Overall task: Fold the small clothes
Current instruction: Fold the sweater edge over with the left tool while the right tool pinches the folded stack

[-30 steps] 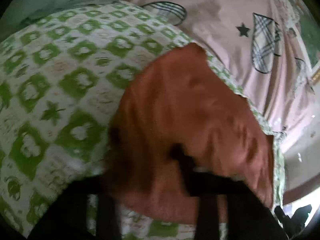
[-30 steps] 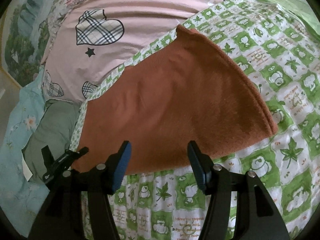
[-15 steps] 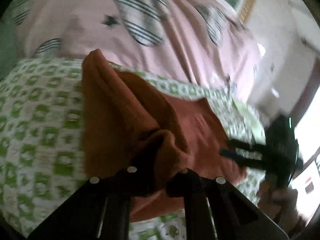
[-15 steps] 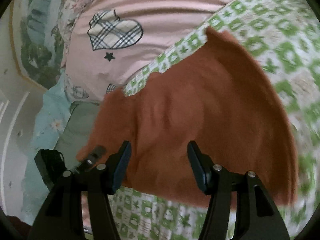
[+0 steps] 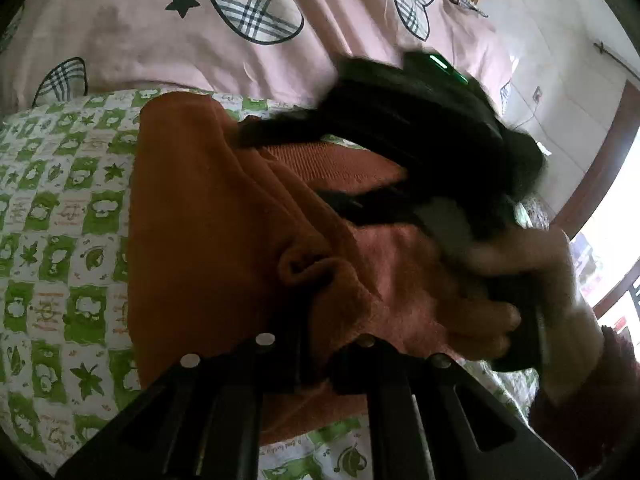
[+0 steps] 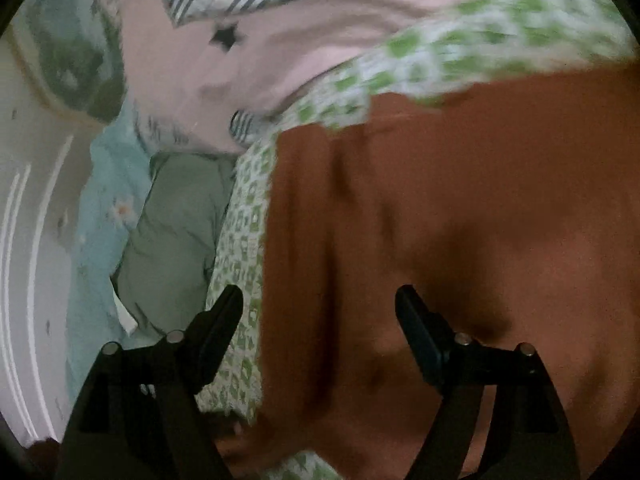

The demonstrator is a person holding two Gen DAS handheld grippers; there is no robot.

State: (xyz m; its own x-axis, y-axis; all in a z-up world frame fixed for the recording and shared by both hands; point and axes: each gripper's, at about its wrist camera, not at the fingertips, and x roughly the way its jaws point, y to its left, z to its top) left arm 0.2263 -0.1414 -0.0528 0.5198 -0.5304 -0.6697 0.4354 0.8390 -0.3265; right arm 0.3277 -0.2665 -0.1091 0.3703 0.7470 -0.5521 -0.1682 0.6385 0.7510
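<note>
A rust-orange knit garment (image 5: 208, 216) lies on the green-and-white checked cloth (image 5: 60, 220). My left gripper (image 5: 316, 364) is shut on a bunched fold of it, lifted off the bed. The right gripper (image 5: 304, 164) shows blurred in the left wrist view, reaching over the far part of the garment, with a person's hand (image 5: 500, 304) on its handle. In the right wrist view the right gripper (image 6: 320, 320) hovers over the garment (image 6: 460, 220) near its left edge; its jaws are opening, with nothing pinched between them.
A pink duvet (image 5: 160, 20) with plaid hearts lies beyond the checked cloth. A grey-green pillow (image 6: 176, 232) and pale blue floral bedding (image 6: 104, 184) sit at the bed's left side. A wall and bright window (image 5: 600, 272) are on the right.
My left gripper shut on the garment's edge and pulled a fold up and across. The right gripper swept left over the garment and its jaws spread wider.
</note>
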